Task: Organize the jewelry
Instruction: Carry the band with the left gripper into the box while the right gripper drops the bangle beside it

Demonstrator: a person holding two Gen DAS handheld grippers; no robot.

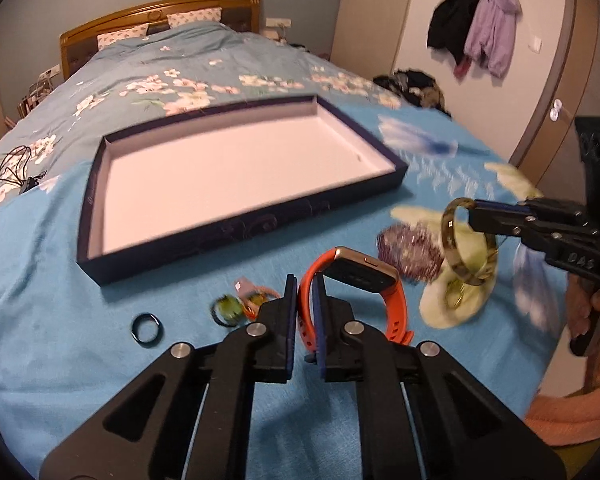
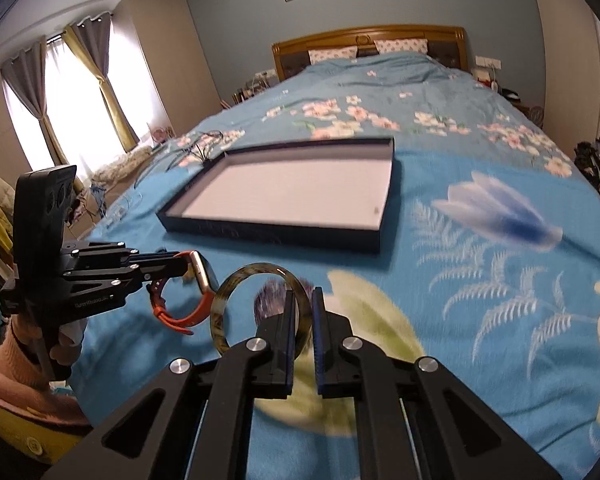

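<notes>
the tray at twelve o'clock holds nothing yet, while the left gripper clamps the orange watch, the right gripper clamps the bangle, and a dark ring waits at ten o'clock.

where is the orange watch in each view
Left wrist: orange watch at lower centre, its strap clamped in the left tool.
Right wrist: orange watch at left of centre, held off the bed by that tool.
Shared landmark: the dark tray beyond it.
</notes>
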